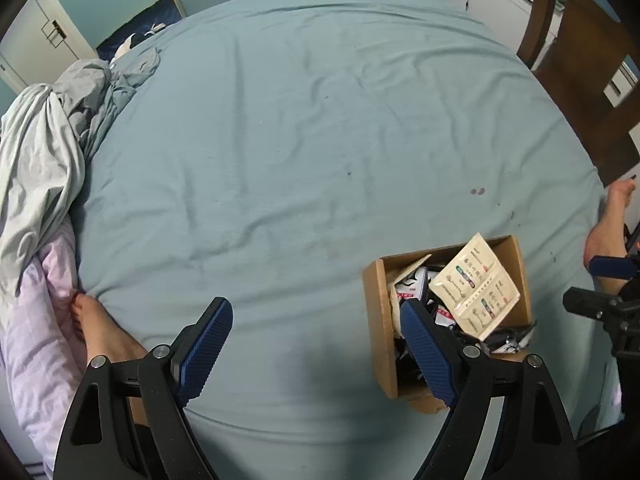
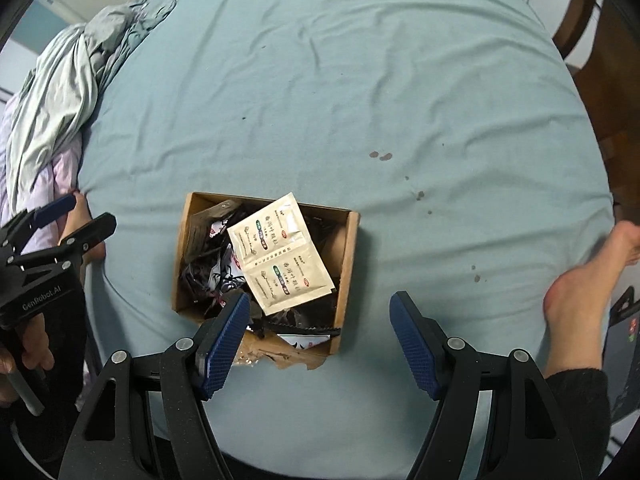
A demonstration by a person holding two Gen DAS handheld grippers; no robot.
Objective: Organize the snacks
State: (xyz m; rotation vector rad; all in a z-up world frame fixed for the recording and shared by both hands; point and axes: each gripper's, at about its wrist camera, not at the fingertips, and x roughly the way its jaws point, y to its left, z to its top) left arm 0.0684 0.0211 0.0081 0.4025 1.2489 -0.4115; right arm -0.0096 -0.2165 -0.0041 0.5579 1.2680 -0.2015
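Left gripper (image 1: 316, 344): jaws spread wide, nothing between them, hanging over bare sheet. Its right blue pad (image 1: 426, 354) overlaps the near left part of the cardboard box (image 1: 376, 320) in the left wrist view; whether it touches the contents cannot be told. The same gripper also shows at the left edge of the right wrist view (image 2: 60, 216), held by a hand (image 2: 28, 344), well left of the box.

Right gripper (image 2: 320, 332): jaws equally wide apart, holding nothing. Its left pad (image 2: 224, 344) sits over the box's near left corner, the right pad (image 2: 414, 348) over plain sheet to the box's right.

Cardboard box (image 2: 348, 256): open-topped, resting on the bed sheet (image 2: 320, 80), near the lower middle of the right wrist view. Near wall torn and ragged (a flap (image 2: 280, 354) of ripped card lies flat on the sheet). Inside, a jumble of dark snack packets (image 2: 208, 264) with red-and-white markings, too tangled to count. On top lies a pale twin sachet (image 2: 280, 256), two joined panels with printed labels, tilted diagonally, one corner rising past the far rim. Same sachet in the left wrist view (image 1: 476, 284).

Sheet: teal, wrinkled, a few small dark spots (image 2: 380, 156) beyond the box.

Surroundings: crumpled grey-green bedding (image 2: 60, 92) heaped at the far left, lilac fabric (image 1: 36, 340) below it. A bare foot (image 2: 588, 276) rests at the right edge of the sheet; another foot (image 1: 104, 332) at the left edge. Wooden chair (image 1: 580, 68) at the far right.
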